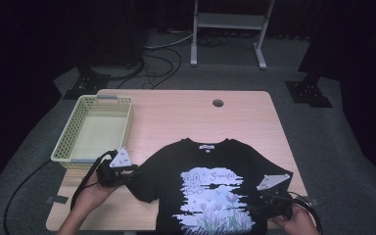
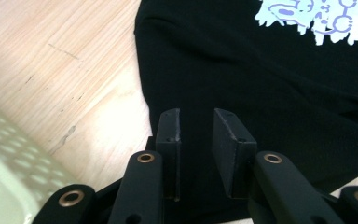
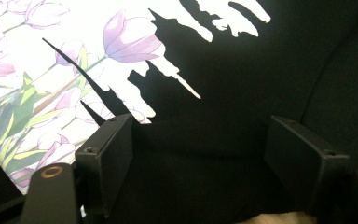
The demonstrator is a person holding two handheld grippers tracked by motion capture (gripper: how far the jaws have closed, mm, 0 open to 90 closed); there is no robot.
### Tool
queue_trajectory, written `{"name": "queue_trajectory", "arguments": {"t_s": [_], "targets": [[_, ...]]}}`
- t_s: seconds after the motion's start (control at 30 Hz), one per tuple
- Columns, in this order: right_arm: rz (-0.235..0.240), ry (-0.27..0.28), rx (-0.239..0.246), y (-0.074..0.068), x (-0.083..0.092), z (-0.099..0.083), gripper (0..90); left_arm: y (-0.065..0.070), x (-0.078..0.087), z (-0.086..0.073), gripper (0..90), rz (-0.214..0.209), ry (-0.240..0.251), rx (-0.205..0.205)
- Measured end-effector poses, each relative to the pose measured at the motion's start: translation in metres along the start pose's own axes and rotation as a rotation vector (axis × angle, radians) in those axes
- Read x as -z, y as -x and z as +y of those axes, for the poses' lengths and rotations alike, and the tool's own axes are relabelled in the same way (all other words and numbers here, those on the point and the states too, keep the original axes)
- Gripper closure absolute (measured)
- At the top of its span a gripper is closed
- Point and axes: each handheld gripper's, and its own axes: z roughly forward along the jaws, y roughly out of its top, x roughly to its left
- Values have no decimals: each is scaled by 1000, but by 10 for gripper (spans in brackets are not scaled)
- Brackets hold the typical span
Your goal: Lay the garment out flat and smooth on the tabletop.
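High view: black T-shirt flat at desk 6 o'clock; left hand-held gripper narrowly parted over sleeve, right hand-held gripper wide, empty; sleeve may slip, grabbing only a thin fold.

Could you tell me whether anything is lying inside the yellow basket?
No, the yellow basket stands with its floor bare in the high view.

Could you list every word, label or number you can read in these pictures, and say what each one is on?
"Graceful": a script word in the print on the T-shirt, right of the cartoon face; blurred, so that reading is uncertain.
Script along the print's bottom edge: cut off, unreadable.
Neck label: white, too small to read.
Grey plates on the left gripper and right gripper: dark marks, unreadable.
Basket: no text.
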Motion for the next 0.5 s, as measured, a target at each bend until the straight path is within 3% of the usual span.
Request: {"name": "queue_trajectory", "arguments": {"t_s": [0.37,0.4,0.5], "targets": [[8,2,8,1,0,0,220,18,-16,12,628,-81,3,-14],[11,2,8,1,0,0,205,24,-21,15,619,-107,2,-18],[18,-8,-5,1,-1,2,200,35,-30,18,589,-131,-8,-25]]}}
